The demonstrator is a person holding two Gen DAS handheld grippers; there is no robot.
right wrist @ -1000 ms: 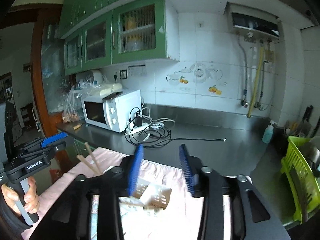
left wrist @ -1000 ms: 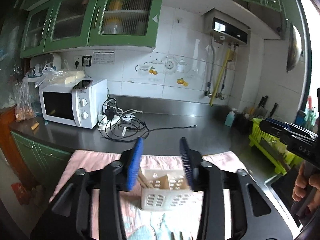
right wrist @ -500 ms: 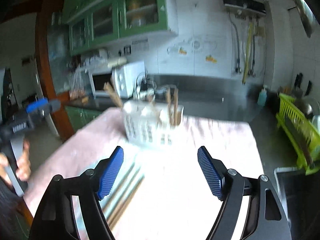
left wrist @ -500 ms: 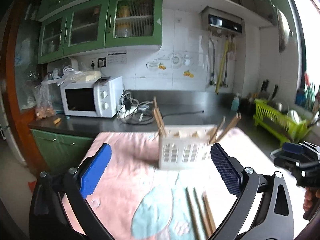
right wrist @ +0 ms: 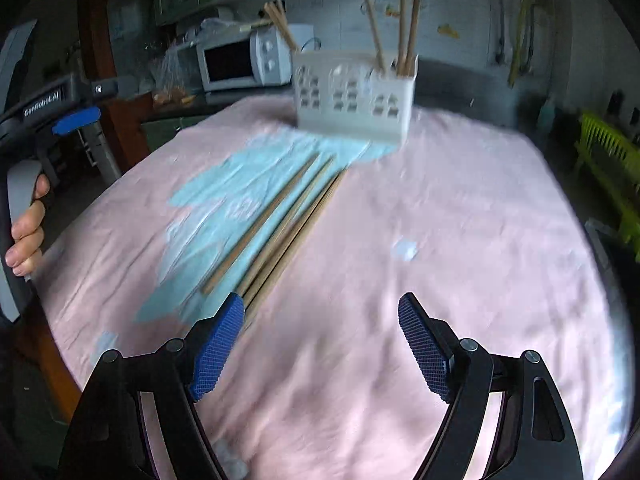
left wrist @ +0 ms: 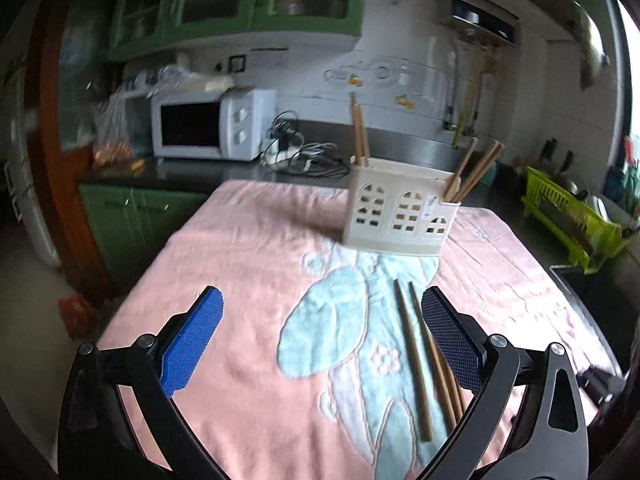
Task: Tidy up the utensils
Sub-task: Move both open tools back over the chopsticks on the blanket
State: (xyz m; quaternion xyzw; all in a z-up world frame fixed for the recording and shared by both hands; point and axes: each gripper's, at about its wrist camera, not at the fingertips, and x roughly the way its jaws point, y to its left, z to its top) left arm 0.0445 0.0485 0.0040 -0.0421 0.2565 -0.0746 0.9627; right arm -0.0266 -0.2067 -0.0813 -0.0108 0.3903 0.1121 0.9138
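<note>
My left claw (left wrist: 322, 338) gapes wide with nothing between its pads, and my right claw (right wrist: 320, 346) stands open and empty too; both have just been opening. Both hang over the pink towel (left wrist: 248, 264). The loose chopsticks (right wrist: 280, 224) lie flat in a bundle on the towel's pale blue patch, just beside my right claw's left pad and running away toward the holder (right wrist: 354, 94). From my left side, they sit close under my right-hand pad (left wrist: 448, 344). To do this well I judge I should pick one claw, centre it across a single stick near its middle, come down until the pads straddle it, and close gently so the neighbours do not roll or come up with it. Further off the white holder stands upright with sticks already leaning in two of its compartments. Motion blur softens the right view, so I cannot count the bundle surely or see which sticks touch. The near ends hide behind my pads, and the holder's inside is out of sight.
</note>
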